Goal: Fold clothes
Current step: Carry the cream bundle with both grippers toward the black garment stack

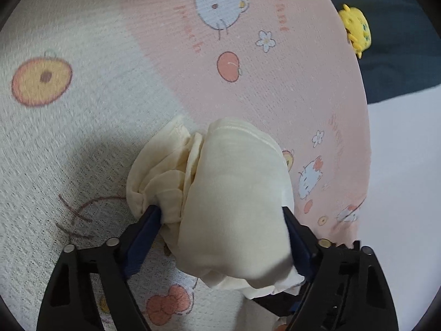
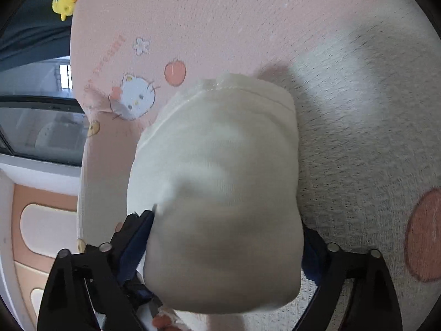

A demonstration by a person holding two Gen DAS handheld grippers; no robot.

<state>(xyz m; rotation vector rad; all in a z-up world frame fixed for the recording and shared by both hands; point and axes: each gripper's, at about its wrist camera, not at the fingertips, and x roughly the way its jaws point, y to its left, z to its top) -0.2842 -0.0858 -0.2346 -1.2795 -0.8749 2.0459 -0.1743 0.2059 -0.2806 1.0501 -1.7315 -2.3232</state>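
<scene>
Left tongs (image 1: 220, 212) are clamped on a cream garment (image 1: 234, 207) — blue-padded fingers (image 1: 143, 237) press in from both sides, cloth bunched and draped over them, w/ a crumpled fold spilling out on the left side. Right tongs (image 2: 228, 220) grip the same cream garment (image 2: 220, 193), which bulges out between the 2 fingers and hides most of the right one; the left blue pad (image 2: 137, 245) is pressed against the fabric. Garment hangs held above a pink-and-white cartoon-print sheet (image 1: 82, 110) — cat faces, apples, small flowers, some lettering too blurred to read. Whether its lower edge touches the sheet, can't tell. A yellow plush toy (image 1: 355, 31) sits near the sheet's far edge against dark fabric (image 1: 399, 41). In the right wrist view a window (image 2: 41, 127) shows beyond the sheet's left edge.
</scene>
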